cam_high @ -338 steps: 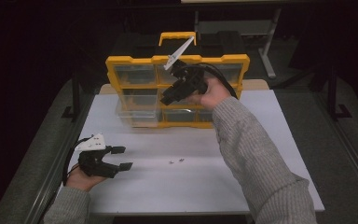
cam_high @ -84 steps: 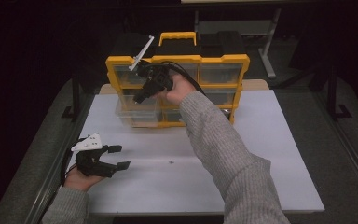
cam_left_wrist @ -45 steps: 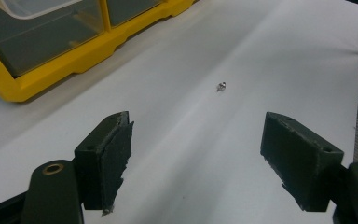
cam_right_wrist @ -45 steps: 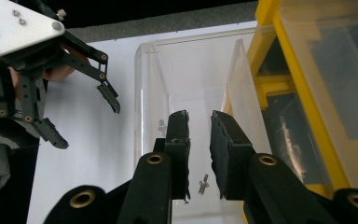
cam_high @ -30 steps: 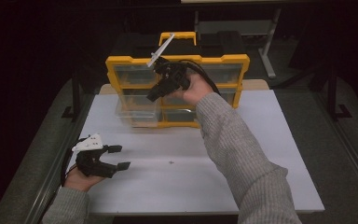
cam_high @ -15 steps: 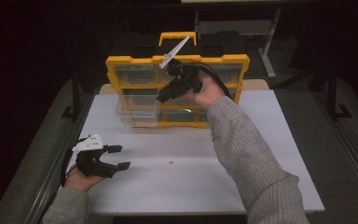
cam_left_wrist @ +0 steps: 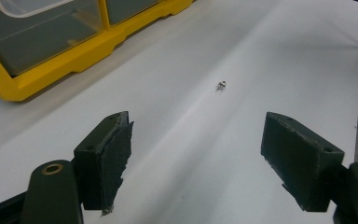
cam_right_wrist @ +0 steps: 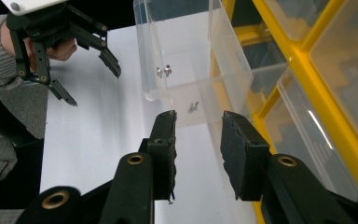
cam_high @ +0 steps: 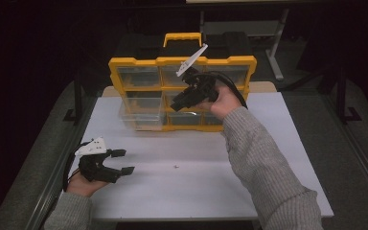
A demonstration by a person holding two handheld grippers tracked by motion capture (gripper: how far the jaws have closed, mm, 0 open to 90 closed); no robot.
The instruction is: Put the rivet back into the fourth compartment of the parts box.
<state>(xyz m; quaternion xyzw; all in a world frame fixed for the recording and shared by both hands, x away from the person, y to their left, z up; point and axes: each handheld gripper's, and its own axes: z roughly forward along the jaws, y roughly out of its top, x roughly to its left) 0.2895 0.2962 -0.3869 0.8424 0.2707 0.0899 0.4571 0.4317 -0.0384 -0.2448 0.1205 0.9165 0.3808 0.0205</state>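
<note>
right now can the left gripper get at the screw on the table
Probably yes: the left gripper is open and aimed at the screw, with bare table between them.

The white desk [cam_high: 268, 158] lies open across its near and right parts, with broad room between the left gripper [cam_high: 120, 162] and the right sleeve [cam_high: 263, 163]. One small screw [cam_high: 176, 167] sits in that open stretch, ahead of the left gripper's spread fingers [cam_left_wrist: 105, 158]. The yellow organizer [cam_high: 139, 64] stands upright across the far middle of the desk and blocks the way back. A clear drawer [cam_right_wrist: 186, 60] juts out of its lower left, taking up desk in front of it. The right gripper [cam_right_wrist: 198, 149] hangs before the organizer's face, nothing between its fingers, the drawer's front wall just beyond them.
</note>
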